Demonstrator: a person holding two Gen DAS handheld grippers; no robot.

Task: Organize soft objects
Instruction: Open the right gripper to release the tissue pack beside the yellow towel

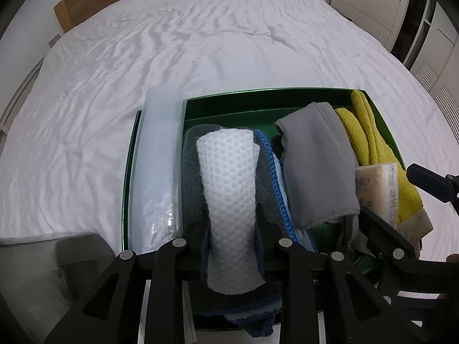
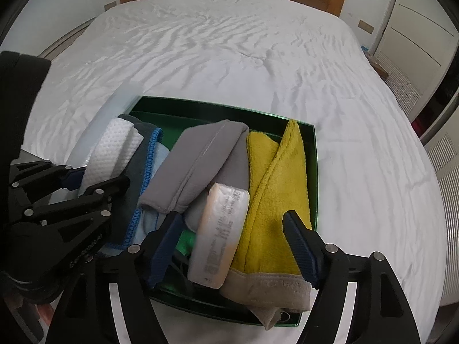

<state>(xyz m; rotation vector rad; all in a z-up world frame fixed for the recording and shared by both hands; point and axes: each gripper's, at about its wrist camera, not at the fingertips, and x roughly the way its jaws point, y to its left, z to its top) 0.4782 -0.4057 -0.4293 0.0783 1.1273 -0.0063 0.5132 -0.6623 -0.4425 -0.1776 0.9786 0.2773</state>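
Your left gripper [image 1: 232, 238] pinches the white waffle roll [image 1: 229, 183] near its close end; it's soft and light, so hold mid-roll to stop sagging. Your right gripper [image 2: 232, 229] hangs open over the wrapped pack [image 2: 221, 229]. Beyond, the green box [image 2: 314, 172] holds the cloths.

Clear wrapped packet [image 2: 219, 235] in green box [image 2: 315, 172]: dark printed lines and barcode-like marks along wrapper, too small and blurred to read. No other legible text.
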